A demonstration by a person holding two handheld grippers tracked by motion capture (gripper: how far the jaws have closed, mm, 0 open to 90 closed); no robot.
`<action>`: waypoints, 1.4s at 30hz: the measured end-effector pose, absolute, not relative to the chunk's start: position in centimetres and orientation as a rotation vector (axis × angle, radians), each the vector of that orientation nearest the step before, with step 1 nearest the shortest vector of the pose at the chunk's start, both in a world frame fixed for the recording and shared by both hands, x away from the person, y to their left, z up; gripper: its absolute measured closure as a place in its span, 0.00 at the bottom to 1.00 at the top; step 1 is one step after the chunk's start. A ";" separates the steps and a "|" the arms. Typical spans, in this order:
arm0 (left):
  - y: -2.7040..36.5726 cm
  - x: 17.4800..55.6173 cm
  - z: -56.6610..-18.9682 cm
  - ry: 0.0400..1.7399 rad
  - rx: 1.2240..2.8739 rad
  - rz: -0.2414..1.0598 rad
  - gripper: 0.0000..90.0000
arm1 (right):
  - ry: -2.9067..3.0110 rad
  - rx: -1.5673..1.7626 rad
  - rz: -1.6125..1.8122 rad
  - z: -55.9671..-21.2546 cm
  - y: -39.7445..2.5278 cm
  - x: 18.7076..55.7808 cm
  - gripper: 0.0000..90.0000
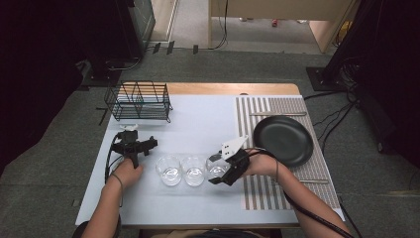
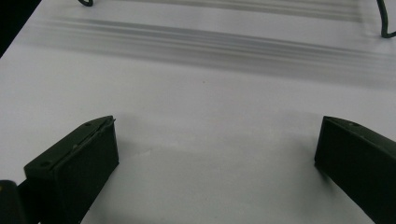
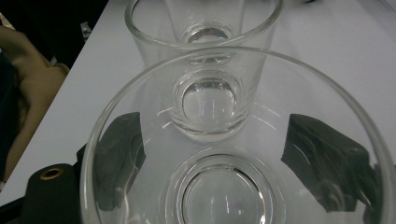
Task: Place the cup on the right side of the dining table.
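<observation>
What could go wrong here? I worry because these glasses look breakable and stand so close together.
1. The right tongs straddle the right-hand glass, jaws wide on either side of it. Its neighbour, the middle glass, stands very close, so lifting or tilting could knock the two together.
2. Smooth clear glass may slip between the black jaws if they close off-centre.
3. The black plate lies just to the right; a wide swing might strike it.
</observation>
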State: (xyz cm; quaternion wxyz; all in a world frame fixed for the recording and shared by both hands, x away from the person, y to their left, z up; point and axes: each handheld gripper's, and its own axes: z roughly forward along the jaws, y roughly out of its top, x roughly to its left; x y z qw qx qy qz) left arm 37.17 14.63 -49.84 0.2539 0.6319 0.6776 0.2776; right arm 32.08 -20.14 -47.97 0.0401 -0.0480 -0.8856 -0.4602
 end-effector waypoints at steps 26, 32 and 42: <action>14.6 37.2 -49.8 1.841 1.717 0.754 0.00 | -2.723 -0.170 -1.422 -47.4 -20.6 32.2 0.21; 14.6 37.2 -49.8 1.841 1.716 0.754 0.00 | -2.729 -0.174 -1.421 -47.3 -20.6 32.4 0.21; 14.6 37.1 -49.9 1.841 1.714 0.755 0.00 | -2.735 -0.175 -1.432 -47.2 -20.7 32.5 0.21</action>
